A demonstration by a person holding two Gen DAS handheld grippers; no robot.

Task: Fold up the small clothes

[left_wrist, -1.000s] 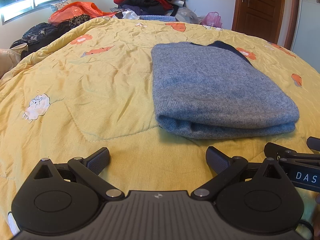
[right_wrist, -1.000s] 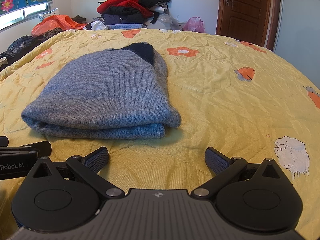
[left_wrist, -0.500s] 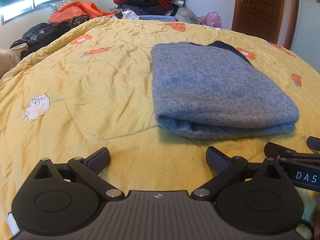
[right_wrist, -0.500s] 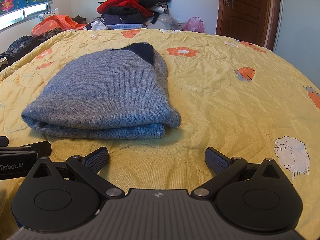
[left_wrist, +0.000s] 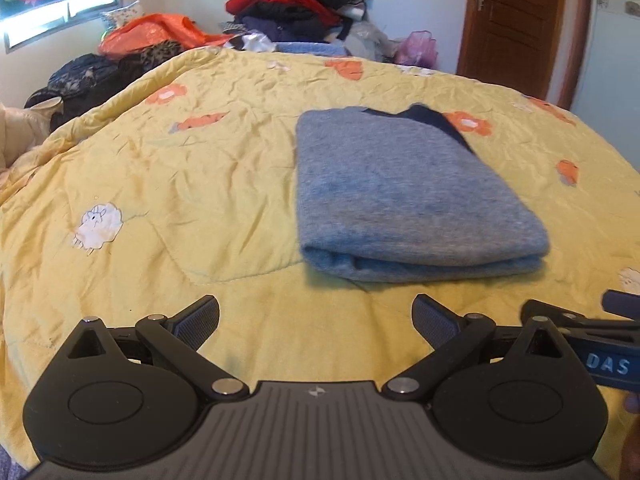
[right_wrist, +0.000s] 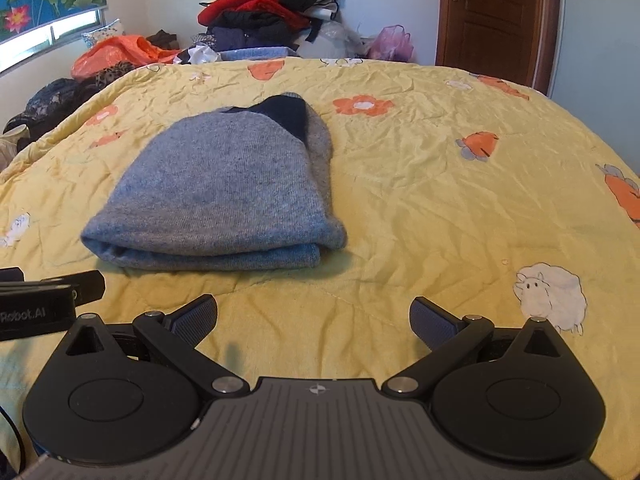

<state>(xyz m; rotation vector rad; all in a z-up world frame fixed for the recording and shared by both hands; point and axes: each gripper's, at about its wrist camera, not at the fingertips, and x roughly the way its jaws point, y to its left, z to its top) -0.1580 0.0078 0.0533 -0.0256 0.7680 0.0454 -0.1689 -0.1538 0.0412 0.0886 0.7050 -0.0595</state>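
Note:
A grey-blue knit sweater (left_wrist: 404, 196) with a dark navy collar lies folded in a compact rectangle on the yellow quilt (left_wrist: 200, 184). It also shows in the right wrist view (right_wrist: 224, 196), left of centre. My left gripper (left_wrist: 316, 320) is open and empty, low over the quilt in front of the sweater's near fold. My right gripper (right_wrist: 314, 318) is open and empty, in front and right of the sweater. Each gripper shows at the edge of the other's view, the right one (left_wrist: 580, 328) and the left one (right_wrist: 48, 292).
A pile of red, black and dark clothes (right_wrist: 272, 12) is stacked beyond the far edge of the bed. An orange bag (right_wrist: 120, 52) and dark clothes (left_wrist: 80, 80) lie at the far left. A brown wooden door (right_wrist: 492, 16) stands at the back right.
Both cameras have pulled back and risen slightly, so the sweater sits farther from the fingers. The sweater has not moved. Both grippers stay open.

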